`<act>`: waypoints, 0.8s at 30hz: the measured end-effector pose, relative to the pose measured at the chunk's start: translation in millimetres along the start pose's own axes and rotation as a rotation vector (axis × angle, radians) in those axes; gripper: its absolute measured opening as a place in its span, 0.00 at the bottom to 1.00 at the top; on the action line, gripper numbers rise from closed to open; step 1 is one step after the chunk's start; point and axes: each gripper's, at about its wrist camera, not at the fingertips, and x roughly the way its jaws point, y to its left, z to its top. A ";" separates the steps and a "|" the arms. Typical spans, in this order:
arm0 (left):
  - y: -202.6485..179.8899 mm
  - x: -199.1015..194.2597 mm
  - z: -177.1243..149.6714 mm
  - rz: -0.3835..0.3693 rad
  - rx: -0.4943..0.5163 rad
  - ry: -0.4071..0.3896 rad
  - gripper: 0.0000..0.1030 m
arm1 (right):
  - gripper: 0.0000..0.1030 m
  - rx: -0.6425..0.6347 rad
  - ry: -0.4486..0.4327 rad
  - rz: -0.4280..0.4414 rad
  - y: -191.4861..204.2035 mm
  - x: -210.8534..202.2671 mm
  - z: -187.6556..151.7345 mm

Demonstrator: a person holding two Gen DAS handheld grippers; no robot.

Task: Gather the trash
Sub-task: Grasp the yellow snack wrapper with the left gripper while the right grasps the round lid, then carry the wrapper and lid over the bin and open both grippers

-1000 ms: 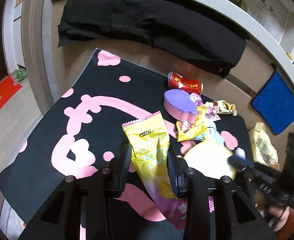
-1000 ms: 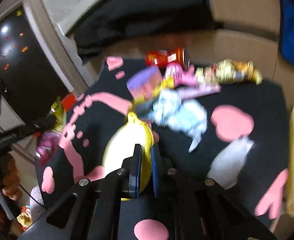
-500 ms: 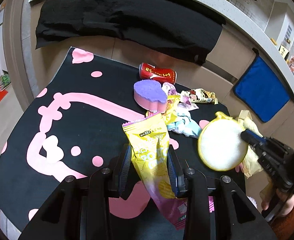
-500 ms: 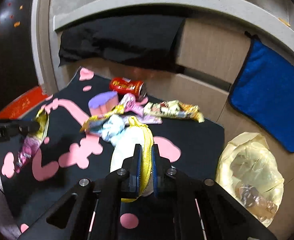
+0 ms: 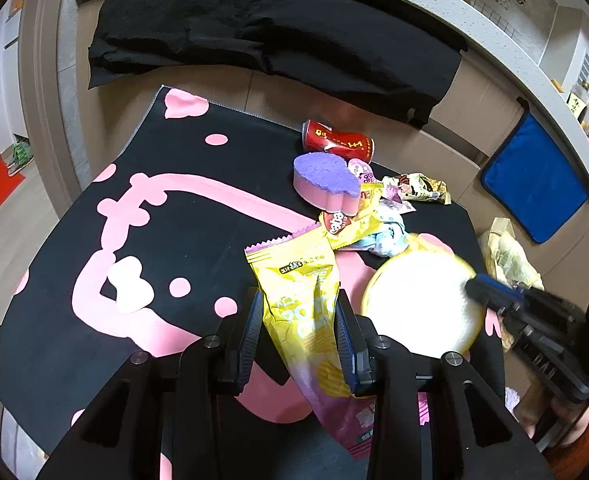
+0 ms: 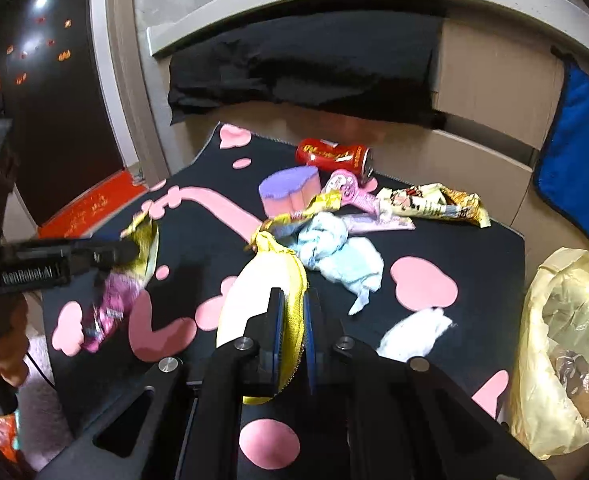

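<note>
The left gripper pinches a yellow snack packet. The right gripper clamps a round yellow-rimmed pad, perhaps a scrubber. At twelve o'clock a red can, sponge and wrappers await; the yellow bag sits at three o'clock.

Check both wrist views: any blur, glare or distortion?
Left wrist view: sharp, fisheye bends the counter edge; the white round pad glares. Right wrist view: softer, the snack packet at left smears.
</note>
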 end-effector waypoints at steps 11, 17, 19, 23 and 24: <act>-65.1 -14.1 22.3 -0.047 0.098 -0.079 0.35 | 0.09 0.007 -0.134 -0.076 -31.4 -63.5 22.1; -128.6 -21.6 41.7 -0.073 0.195 -0.145 0.35 | 0.09 0.057 -0.212 -0.121 -74.1 -104.2 28.7; -152.3 -21.6 45.9 -0.075 0.233 -0.168 0.35 | 0.09 0.068 -0.230 -0.139 -88.7 -116.7 28.3; -193.5 -16.6 48.7 -0.088 0.294 -0.185 0.35 | 0.09 0.074 -0.253 -0.183 -111.7 -136.6 22.2; -202.3 -14.1 48.6 -0.096 0.304 -0.182 0.35 | 0.09 0.078 -0.256 -0.197 -119.5 -142.2 19.4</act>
